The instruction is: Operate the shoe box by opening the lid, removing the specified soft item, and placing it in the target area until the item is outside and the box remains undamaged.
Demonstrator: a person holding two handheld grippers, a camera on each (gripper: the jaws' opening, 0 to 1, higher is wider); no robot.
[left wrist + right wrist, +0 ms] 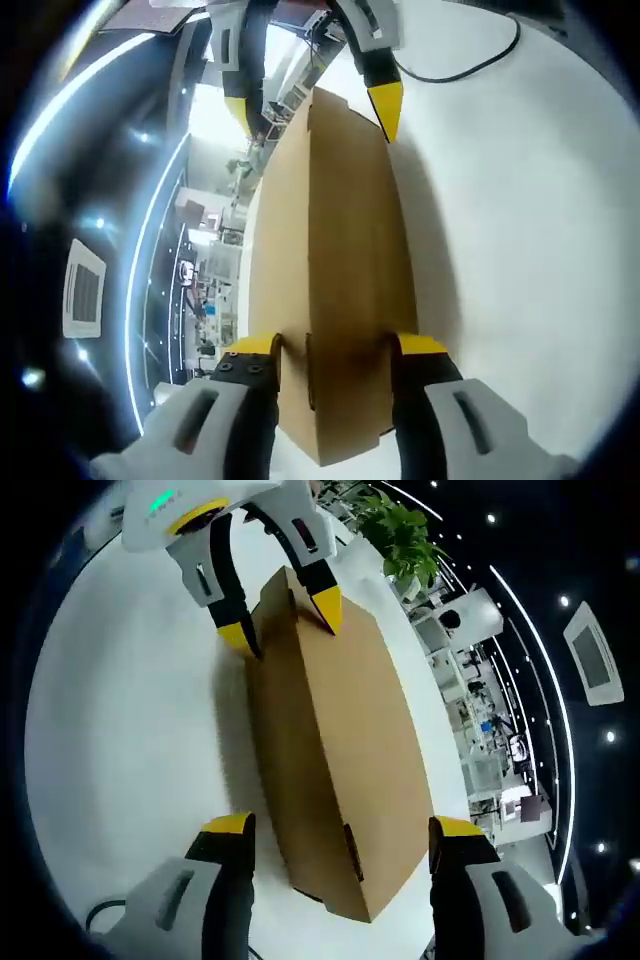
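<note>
A plain brown cardboard shoe box (335,230) lies lengthwise on the white table, its lid down. In the left gripper view my left gripper (335,345) has its yellow-tipped jaws pressed on both sides of the box's near end. At the far end the right gripper (312,108) straddles the box. In the right gripper view the shoe box (340,750) runs away from me. My right gripper (345,828) stands wide around its near end, with a thin gap on the left side. The left gripper (283,620) clamps the far end. The box's contents are hidden.
The white table (520,220) spreads wide to one side, with a black cable (470,62) lying on it. A green potted plant (400,535) stands past the table's edge (90,730). Beyond it lies a room with desks and ceiling lights.
</note>
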